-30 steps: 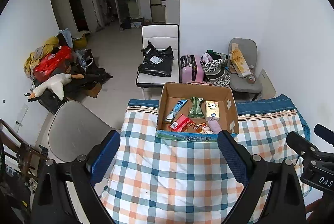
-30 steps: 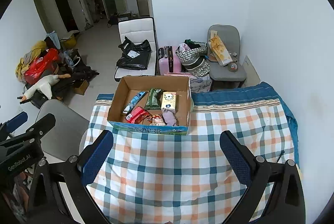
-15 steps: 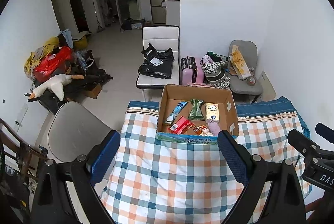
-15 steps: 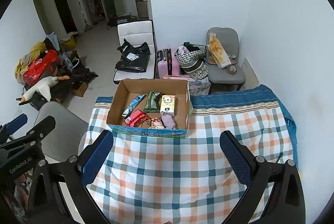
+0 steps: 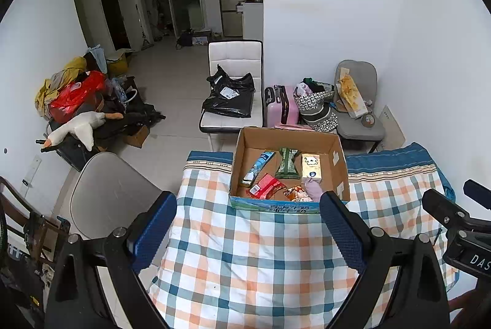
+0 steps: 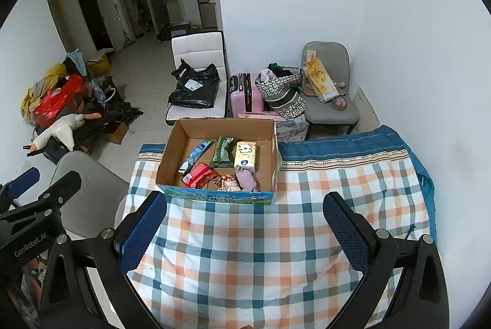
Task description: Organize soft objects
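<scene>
From my remote seat I read "GenRobot.AI" in white on the black body of the left gripper [image 6: 26,243], seen at the left edge of the right wrist view. On the right gripper [image 5: 469,260], the white letters "DAS" show before the frame cuts them off (the rest is lost). Blue print runs along the cardboard box [image 5: 285,208] front, too small to read.

The checked cloth [image 6: 245,252] on the desk lies bare from the near edge up to the cardboard box [image 6: 214,197], whose walls stand in the way. Right of the box, cloth [image 5: 392,200] is free.
</scene>
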A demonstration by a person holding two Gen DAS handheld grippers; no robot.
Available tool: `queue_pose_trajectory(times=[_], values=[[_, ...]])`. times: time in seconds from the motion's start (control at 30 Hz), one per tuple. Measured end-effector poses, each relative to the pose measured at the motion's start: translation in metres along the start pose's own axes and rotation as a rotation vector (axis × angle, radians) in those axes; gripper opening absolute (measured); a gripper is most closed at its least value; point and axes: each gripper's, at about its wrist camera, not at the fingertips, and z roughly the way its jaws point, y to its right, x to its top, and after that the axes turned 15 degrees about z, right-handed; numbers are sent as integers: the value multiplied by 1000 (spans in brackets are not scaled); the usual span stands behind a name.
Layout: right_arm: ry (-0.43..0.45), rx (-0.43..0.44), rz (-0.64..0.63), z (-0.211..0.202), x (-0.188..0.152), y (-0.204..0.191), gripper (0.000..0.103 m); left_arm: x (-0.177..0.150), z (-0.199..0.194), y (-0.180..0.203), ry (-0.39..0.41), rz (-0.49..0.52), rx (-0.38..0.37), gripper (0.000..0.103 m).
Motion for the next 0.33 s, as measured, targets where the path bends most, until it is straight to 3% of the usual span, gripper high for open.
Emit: queue_pose_trajectory(times=[0.33], values=[[0, 2, 1, 0, 2, 0, 103, -1, -2, -4, 7, -5, 8, 96]])
